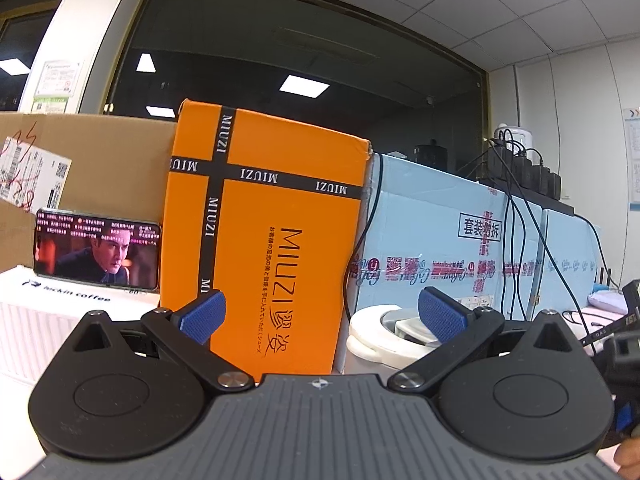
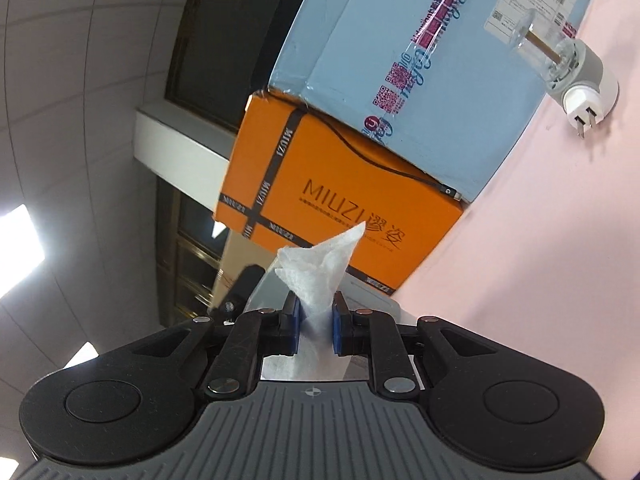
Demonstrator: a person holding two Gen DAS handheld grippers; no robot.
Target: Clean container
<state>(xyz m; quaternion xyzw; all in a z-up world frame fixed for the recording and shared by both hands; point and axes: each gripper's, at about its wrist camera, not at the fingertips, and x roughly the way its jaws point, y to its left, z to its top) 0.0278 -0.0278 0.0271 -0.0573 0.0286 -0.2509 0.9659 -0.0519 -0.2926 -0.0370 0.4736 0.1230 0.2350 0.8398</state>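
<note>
In the left wrist view my left gripper [image 1: 322,314] is open and empty, its blue pads wide apart in front of an orange box. A white round container [image 1: 376,336] with a grey inside sits on the table just behind the right finger [image 1: 442,316]. In the right wrist view my right gripper [image 2: 316,320] is shut on a white tissue [image 2: 316,268] that sticks up crumpled between the blue pads. This view is rolled sideways. The container does not show clearly in it.
An orange MIUZI box [image 1: 272,220] stands against a pale blue carton [image 1: 460,236] with black cables and chargers on top. A phone [image 1: 98,254] playing video leans on a brown carton at left. A small plug-in device [image 2: 572,68] lies on the pink tabletop [image 2: 540,240].
</note>
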